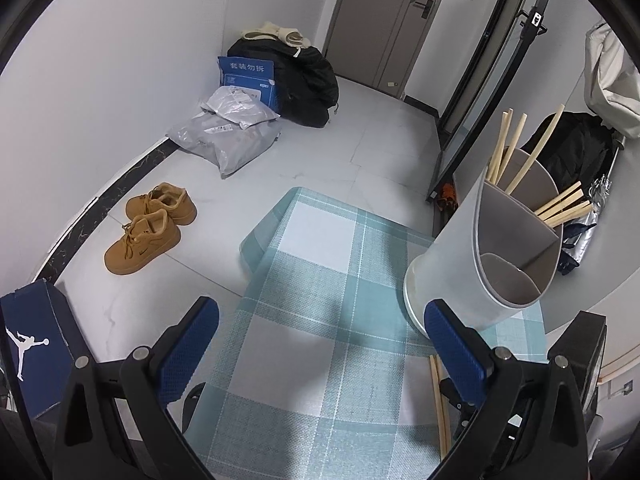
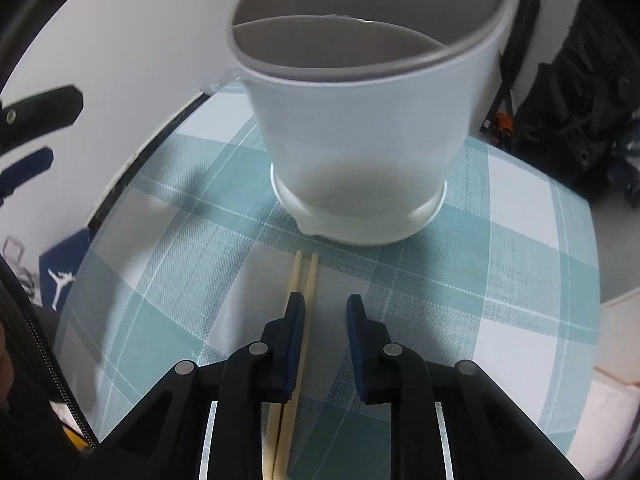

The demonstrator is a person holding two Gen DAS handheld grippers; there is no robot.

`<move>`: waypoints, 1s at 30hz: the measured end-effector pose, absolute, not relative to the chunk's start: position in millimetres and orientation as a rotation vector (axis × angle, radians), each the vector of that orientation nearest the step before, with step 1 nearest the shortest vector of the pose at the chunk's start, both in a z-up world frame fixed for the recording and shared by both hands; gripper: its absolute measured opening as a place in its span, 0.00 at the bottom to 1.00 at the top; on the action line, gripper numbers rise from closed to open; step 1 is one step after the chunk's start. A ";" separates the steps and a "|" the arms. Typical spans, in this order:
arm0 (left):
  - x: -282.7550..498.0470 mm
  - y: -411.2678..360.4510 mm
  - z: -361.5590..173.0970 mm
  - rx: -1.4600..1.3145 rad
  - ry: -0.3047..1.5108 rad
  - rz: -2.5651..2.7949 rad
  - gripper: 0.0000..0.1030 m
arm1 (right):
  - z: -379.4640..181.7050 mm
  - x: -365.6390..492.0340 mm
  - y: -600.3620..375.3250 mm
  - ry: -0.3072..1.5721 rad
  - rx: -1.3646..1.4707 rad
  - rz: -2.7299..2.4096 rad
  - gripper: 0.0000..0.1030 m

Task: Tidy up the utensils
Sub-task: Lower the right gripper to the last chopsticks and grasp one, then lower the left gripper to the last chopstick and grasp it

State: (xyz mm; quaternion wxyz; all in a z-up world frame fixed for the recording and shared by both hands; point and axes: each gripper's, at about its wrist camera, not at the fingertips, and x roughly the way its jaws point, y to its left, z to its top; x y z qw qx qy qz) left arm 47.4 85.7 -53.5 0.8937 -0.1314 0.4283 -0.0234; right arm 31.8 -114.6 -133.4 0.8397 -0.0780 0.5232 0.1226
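Chopsticks flat on mat, between right tool pads (hugging left pad).

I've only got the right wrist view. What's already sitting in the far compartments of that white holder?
Observer: From the left wrist view, the holder has several chopsticks standing in its rear compartment, and a second bundle leaning out of the side one.
Operator: Is the left gripper carrying anything?
Observer: No. The left gripper hangs over the placemat with its jaws wide open and nothing between them.
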 end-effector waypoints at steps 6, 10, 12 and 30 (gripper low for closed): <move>50.2 94.5 -54.5 -0.290 0.892 -0.022 0.98 | -137.2 36.8 -104.6 1.131 -0.245 0.265 0.17; 53.1 101.8 -57.0 -0.313 0.901 -0.001 0.98 | -136.9 44.6 -100.3 1.130 -0.244 0.276 0.10; 53.6 101.7 -59.0 -0.310 0.906 0.005 0.98 | -136.6 48.1 -103.5 1.130 -0.215 0.280 0.04; 45.5 25.2 -97.2 -0.165 1.098 -0.146 0.97 | -88.0 4.1 -227.0 0.935 0.300 0.224 0.03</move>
